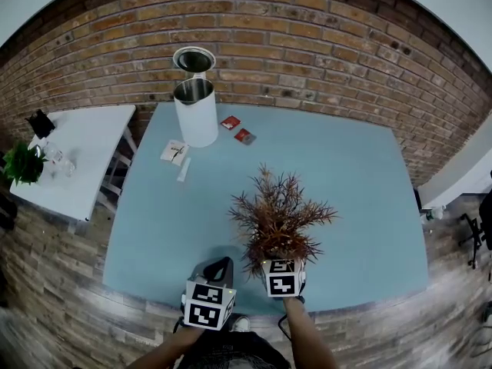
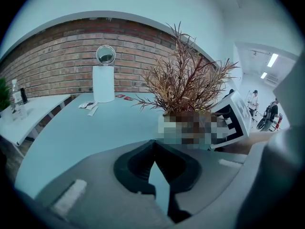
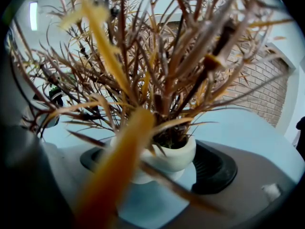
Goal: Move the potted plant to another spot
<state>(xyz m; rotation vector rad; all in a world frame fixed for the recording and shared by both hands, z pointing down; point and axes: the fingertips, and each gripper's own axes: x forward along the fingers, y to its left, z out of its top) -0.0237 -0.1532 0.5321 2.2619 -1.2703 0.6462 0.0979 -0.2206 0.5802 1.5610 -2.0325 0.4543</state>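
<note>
The potted plant (image 1: 278,214), a bush of dry reddish-brown leaves in a small white pot (image 3: 174,159), stands near the front edge of the light blue table (image 1: 369,198). My right gripper (image 1: 283,277) reaches it from the front, and in the right gripper view its dark pads (image 3: 217,168) press against both sides of the pot. Leaves fill most of that view. My left gripper (image 1: 209,298) hovers over the table's front edge just left of the plant, shut with nothing in it. In the left gripper view the plant (image 2: 188,87) rises to the right of those jaws (image 2: 153,149).
A white cylindrical bin (image 1: 196,110) with its lid up stands at the table's far edge by the brick wall. Near it lie two red packets (image 1: 245,136) and white paper slips (image 1: 174,151). A white side table (image 1: 84,144) on the left carries a green plant (image 1: 23,164).
</note>
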